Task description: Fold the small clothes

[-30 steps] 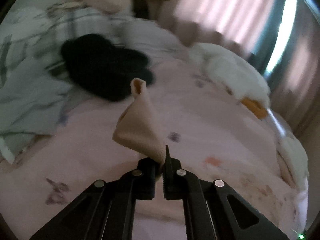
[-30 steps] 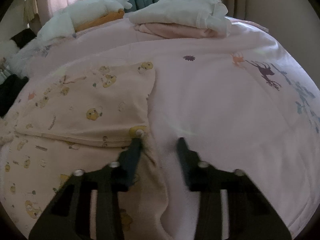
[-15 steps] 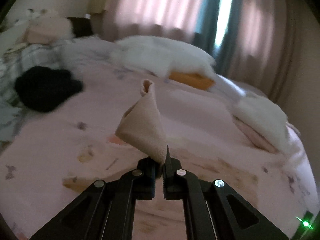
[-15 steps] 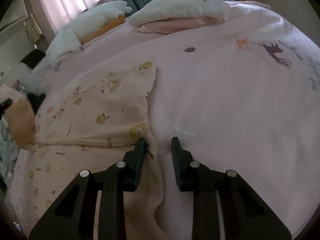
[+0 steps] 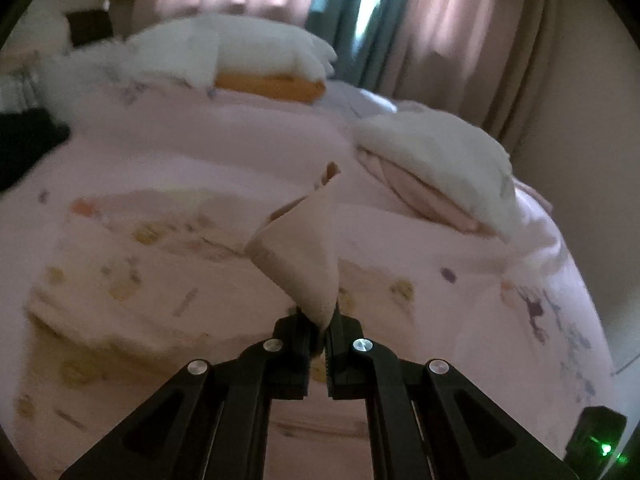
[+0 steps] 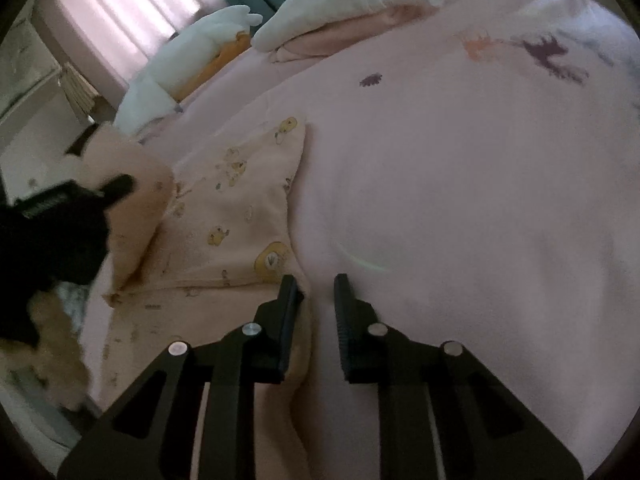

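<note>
My left gripper [image 5: 323, 316] is shut on a corner of a small beige garment [image 5: 298, 246], which hangs in the air above the bed. It also shows in the right wrist view [image 6: 132, 216], at the left, with the left gripper [image 6: 116, 188] on it. A cream garment with yellow duck prints [image 6: 240, 208] lies flat and partly folded on the pink bedspread [image 6: 460, 200]; in the left wrist view it [image 5: 120, 272] lies below the held piece. My right gripper [image 6: 316, 284] is open, its left finger resting on the cream garment's right edge.
A stack of folded white and pink clothes [image 5: 432, 160] lies at the far right of the bed. A white plush with an orange part [image 5: 248, 64] lies by the curtains [image 5: 400, 20]. A black garment [image 5: 24, 144] is at the far left.
My left gripper has swung to the right with the beige garment, from over the black garment to over the cream one. My right gripper has narrowed its opening and tilted.
</note>
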Tool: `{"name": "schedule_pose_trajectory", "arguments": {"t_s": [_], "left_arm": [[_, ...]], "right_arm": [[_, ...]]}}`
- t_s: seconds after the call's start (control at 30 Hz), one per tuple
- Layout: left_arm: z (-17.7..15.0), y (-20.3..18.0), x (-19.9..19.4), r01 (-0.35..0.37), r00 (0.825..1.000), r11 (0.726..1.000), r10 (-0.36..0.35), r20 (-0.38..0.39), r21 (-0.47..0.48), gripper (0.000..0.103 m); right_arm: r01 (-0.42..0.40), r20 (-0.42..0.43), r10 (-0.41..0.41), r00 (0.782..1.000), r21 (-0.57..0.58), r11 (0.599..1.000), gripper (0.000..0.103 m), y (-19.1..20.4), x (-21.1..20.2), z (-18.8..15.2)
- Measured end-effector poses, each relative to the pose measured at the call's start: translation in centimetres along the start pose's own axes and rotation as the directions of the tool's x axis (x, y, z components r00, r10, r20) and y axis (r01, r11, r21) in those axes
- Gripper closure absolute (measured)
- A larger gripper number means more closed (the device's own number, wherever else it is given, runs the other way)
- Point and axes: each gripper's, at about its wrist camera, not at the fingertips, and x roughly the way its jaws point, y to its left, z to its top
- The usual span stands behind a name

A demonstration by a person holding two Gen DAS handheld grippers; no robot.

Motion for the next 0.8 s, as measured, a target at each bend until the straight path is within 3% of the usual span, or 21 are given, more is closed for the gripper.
{"name": "schedule_pose_trajectory", "arguments": {"t_s": [0.13, 0.27, 0.37, 0.43, 0.47, 0.5, 0.53, 0.6, 0.63, 0.67, 0.73, 0.8], "left_arm": [[-0.8, -0.6, 1.4, 0.07, 0.994, 0.996, -0.074, -0.077, -0.056, 0.099], [-1.5, -2.1, 2.8, 0.082, 0.988, 0.996, -0.084, -0.129, -0.016, 0.099], [-2.3, -2.1, 4.4, 0.092, 0.97, 0.995, -0.099, -0.224, -0.043, 0.099], [-2.8, -1.4, 5.6, 0.096, 0.942, 0.991, -0.119, -0.315, -0.088, 0.092], [-2.8, -1.2, 5.5, 0.117, 0.939, 0.988, -0.143, -0.314, -0.1, 0.088], [-2.7, -1.2, 5.2, 0.146, 0.935, 0.984, -0.171, -0.31, -0.104, 0.077], [-2.6, -1.2, 4.8, 0.198, 0.92, 0.974, -0.223, -0.321, -0.109, 0.063], [-2.3, -1.4, 4.4, 0.279, 0.883, 0.951, -0.307, -0.355, -0.131, 0.049], [-2.1, -1.6, 4.0, 0.319, 0.856, 0.936, -0.352, -0.378, -0.149, 0.048], [-2.0, -1.6, 3.8, 0.332, 0.846, 0.93, -0.367, -0.386, -0.156, 0.048], [-1.6, -1.4, 3.0, 0.32, 0.856, 0.937, -0.349, -0.381, -0.14, 0.048], [-0.9, -0.8, 2.0, 0.273, 0.899, 0.958, -0.288, -0.331, -0.094, 0.048]], "right_arm": [[-0.037, -0.023, 0.037, 0.999, 0.022, 0.999, 0.088, -0.4, -0.1, 0.1], [-0.096, -0.037, 0.1, 0.994, 0.096, 0.991, 0.088, -1.6, -0.2, 0.1], [-0.148, -0.044, 0.157, 0.987, 0.155, 0.977, 0.088, -2.4, -0.2, 0.0], [-0.172, -0.047, 0.182, 0.982, 0.168, 0.971, 0.088, -2.7, -0.4, -0.1], [-0.177, -0.048, 0.188, 0.981, 0.172, 0.969, 0.088, -2.7, -0.4, -0.2], [-0.18, -0.049, 0.191, 0.98, 0.174, 0.968, 0.088, -2.7, -0.4, -0.2], [-0.18, -0.051, 0.192, 0.98, 0.172, 0.968, 0.087, -2.7, -0.5, -0.2], [-0.184, -0.052, 0.195, 0.979, 0.166, 0.969, 0.086, -2.5, -0.5, -0.2], [-0.185, -0.053, 0.196, 0.979, 0.167, 0.969, 0.086, -2.4, -0.5, -0.2], [-0.184, -0.054, 0.196, 0.979, 0.167, 0.969, 0.086, -2.3, -0.5, -0.1], [-0.185, -0.054, 0.196, 0.979, 0.167, 0.969, 0.086, -2.3, -0.5, -0.1], [-0.185, -0.054, 0.196, 0.979, 0.167, 0.968, 0.086, -2.5, -0.6, -0.1]]}}
